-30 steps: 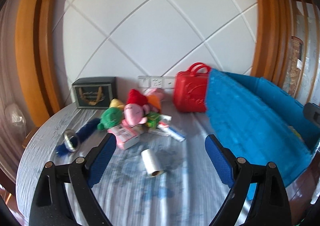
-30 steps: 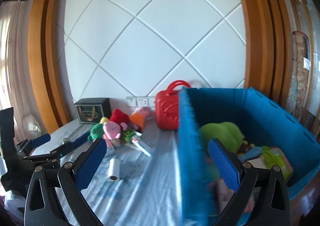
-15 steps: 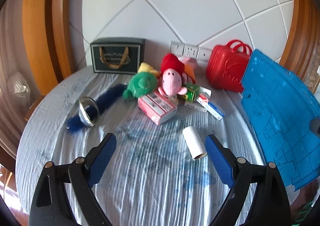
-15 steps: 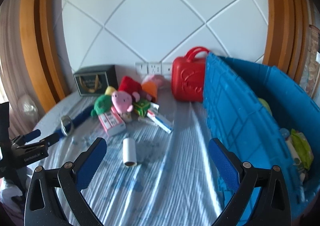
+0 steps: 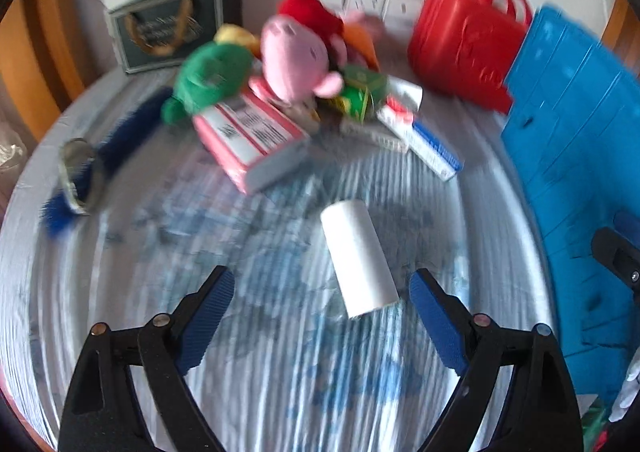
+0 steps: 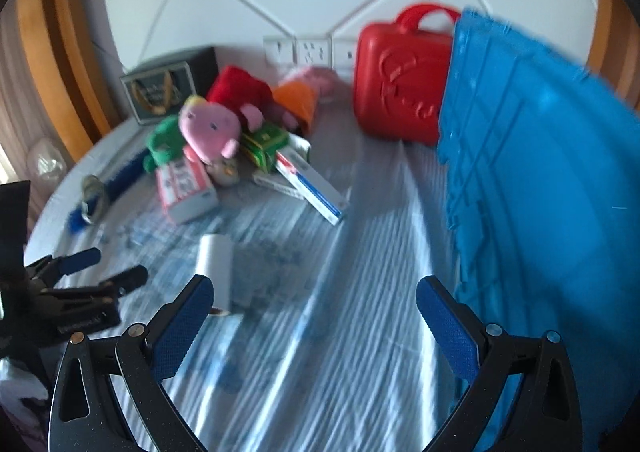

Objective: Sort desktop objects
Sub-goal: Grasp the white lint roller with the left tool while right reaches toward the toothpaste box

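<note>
Both grippers now lower than before. Left gripper (image 5: 322,294) jaws apart, just been closing slightly, white paper roll (image 5: 358,258) lying between them, untouched. Right gripper (image 6: 314,304) jaws apart, empty. Blue ribbed plastic crate (image 6: 532,180) right of its jaws; contents hidden.

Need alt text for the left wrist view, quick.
The open left claw hangs above a white paper roll lying on the striped tablecloth, nothing gripped. Behind sit plush toys and boxes, a red case, a blue crate on the right.

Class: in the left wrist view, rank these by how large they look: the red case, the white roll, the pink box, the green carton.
1. red case
2. pink box
3. white roll, enlarged by nearness to the camera, so unsure against the box
4. green carton
</note>
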Motion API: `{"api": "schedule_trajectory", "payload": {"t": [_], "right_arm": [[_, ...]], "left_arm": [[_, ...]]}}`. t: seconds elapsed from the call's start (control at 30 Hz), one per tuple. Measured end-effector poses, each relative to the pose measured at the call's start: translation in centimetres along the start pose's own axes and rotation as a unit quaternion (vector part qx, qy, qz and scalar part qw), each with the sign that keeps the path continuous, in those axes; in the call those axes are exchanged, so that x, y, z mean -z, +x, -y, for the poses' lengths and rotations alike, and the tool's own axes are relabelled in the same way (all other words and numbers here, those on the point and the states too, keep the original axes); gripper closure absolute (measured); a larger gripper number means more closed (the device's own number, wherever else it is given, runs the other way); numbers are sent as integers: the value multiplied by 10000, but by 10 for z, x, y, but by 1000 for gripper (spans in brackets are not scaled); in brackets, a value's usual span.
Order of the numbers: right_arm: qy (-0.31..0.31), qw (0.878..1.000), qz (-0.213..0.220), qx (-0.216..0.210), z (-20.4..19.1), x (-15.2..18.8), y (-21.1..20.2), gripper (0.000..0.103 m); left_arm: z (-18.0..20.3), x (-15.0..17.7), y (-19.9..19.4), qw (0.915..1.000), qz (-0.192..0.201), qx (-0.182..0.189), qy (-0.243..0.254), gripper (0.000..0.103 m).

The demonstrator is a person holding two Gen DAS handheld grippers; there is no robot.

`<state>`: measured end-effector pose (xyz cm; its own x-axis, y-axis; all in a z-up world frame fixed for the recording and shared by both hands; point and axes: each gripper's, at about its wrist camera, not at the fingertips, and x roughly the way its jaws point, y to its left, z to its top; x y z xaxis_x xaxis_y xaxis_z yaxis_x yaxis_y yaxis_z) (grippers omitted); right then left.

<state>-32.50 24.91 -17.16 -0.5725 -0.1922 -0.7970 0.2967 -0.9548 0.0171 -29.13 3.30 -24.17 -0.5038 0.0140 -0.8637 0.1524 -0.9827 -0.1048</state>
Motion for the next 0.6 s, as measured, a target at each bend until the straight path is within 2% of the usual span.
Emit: {"api": "schedule_trajectory", "payload": {"t": [0.07, 0.13, 0.23, 0.27, 0.37, 0.47, 0.6], "right_arm": [[34, 9998, -180, -4, 7, -1, 24, 0], [94, 9992, -399, -22, 12, -1, 48, 0], [162, 9975, -688, -44, 18, 2, 82, 0], [176, 9971, -733, -53, 19, 3, 88, 0], [234, 9959, -872, -68, 21, 3, 110, 0], [256, 9953, -935, -49, 21, -1, 129, 0], [319, 9952, -923, 42, 20, -16, 156, 0]], "left_arm": [[11, -5, 24, 9998, -175, -24, 74, 16], [19, -9, 44, 9993, -347, 38, 105, 21], [28, -9, 74, 9975, -662, 93, 218, 34], [28, -8, 81, 9969, -745, 75, 251, 43], [23, -8, 92, 9961, -817, 291, 171, 51], [17, -14, 102, 9970, -730, 11, 243, 55], [2, -27, 118, 9973, -733, 8, 84, 58]]}}
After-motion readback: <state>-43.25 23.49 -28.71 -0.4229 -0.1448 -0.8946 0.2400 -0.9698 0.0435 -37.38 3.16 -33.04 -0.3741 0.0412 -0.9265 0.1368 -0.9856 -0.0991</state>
